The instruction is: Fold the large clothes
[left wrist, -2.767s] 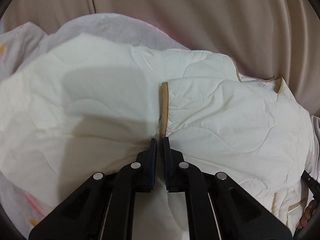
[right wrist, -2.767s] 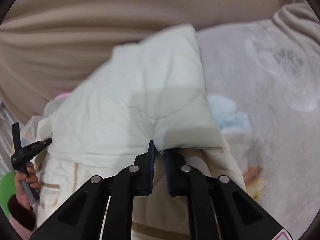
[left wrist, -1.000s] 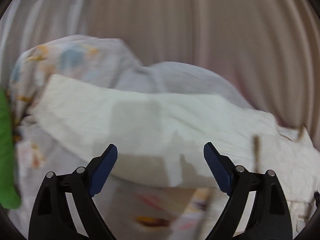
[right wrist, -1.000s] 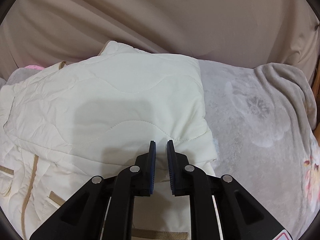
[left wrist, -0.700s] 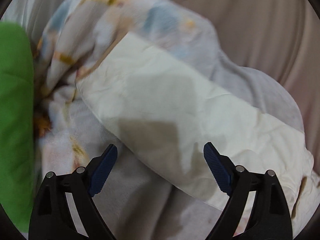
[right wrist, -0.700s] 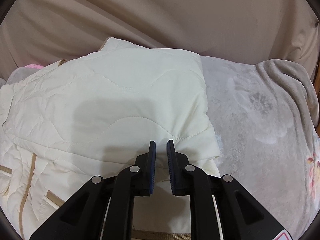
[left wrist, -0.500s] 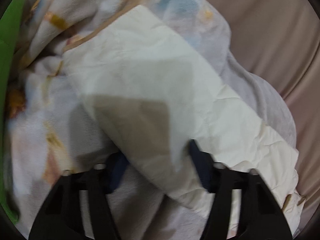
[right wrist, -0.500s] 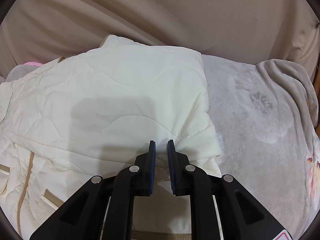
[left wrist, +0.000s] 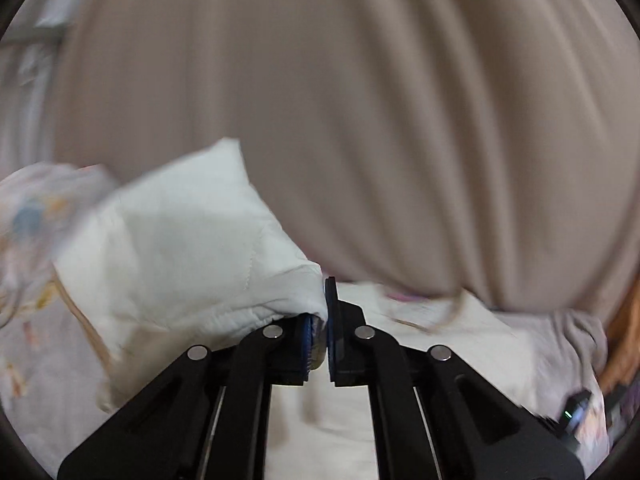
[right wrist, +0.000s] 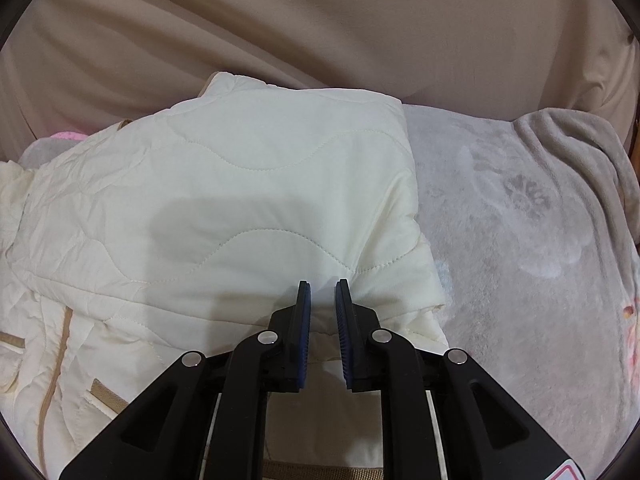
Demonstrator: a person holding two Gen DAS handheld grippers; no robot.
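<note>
We pinch a puffy corner of the cream quilted jacket (left wrist: 176, 256) in our left tongs (left wrist: 319, 320), while our right tongs (right wrist: 322, 300), narrowly parted, grip its wavy-stitched folded edge lying ahead on the fuzzy grey blanket (right wrist: 520, 240).

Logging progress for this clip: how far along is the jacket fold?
Done: one side of the cream quilted jacket lies folded over its body. In hand: the left gripper is shut on a jacket corner; the right gripper pins the fold edge. Left: lay that corner down and finish folding.
</note>
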